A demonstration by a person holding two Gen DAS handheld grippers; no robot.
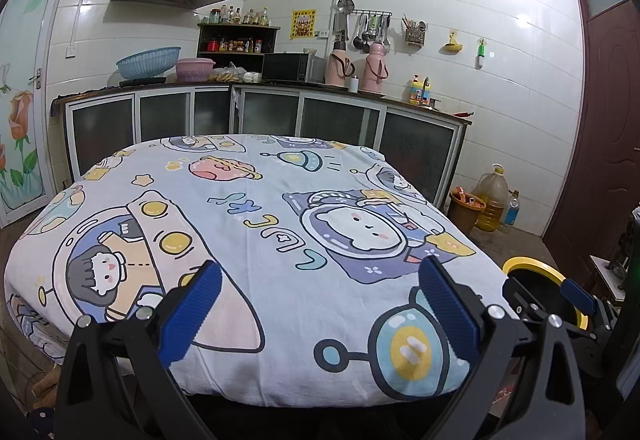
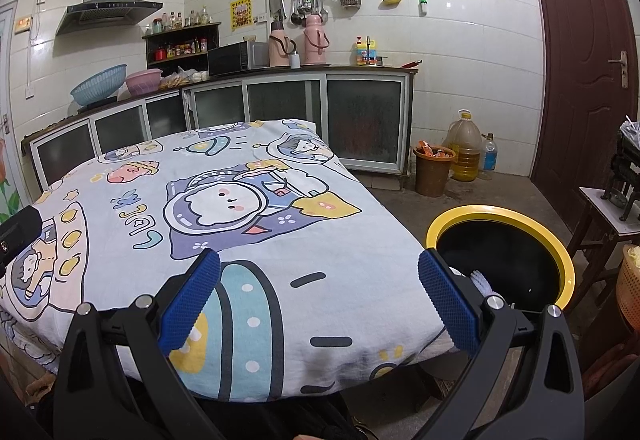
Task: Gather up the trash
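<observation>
A black bin with a yellow rim (image 2: 500, 211) stands on the floor off the table's right edge; it also shows in the left wrist view (image 1: 532, 264). Something white (image 2: 482, 282) lies inside it near the rim. My left gripper (image 1: 320, 304) is open and empty over the near part of the cartoon-print tablecloth (image 1: 260, 207). My right gripper (image 2: 320, 300) is open and empty at the table's near right corner, its right finger (image 2: 448, 300) next to the bin. The right gripper also shows in the left wrist view (image 1: 552, 292). No loose trash shows on the cloth (image 2: 224, 167).
A brown bucket (image 2: 434, 169) full of wrappers, an oil jug (image 2: 466, 147) and a water bottle (image 2: 488, 151) stand by the cabinets. A small white side table (image 2: 608, 211) and an orange basket (image 2: 628, 292) stand right of the bin. A dark red door (image 2: 580, 59) is behind.
</observation>
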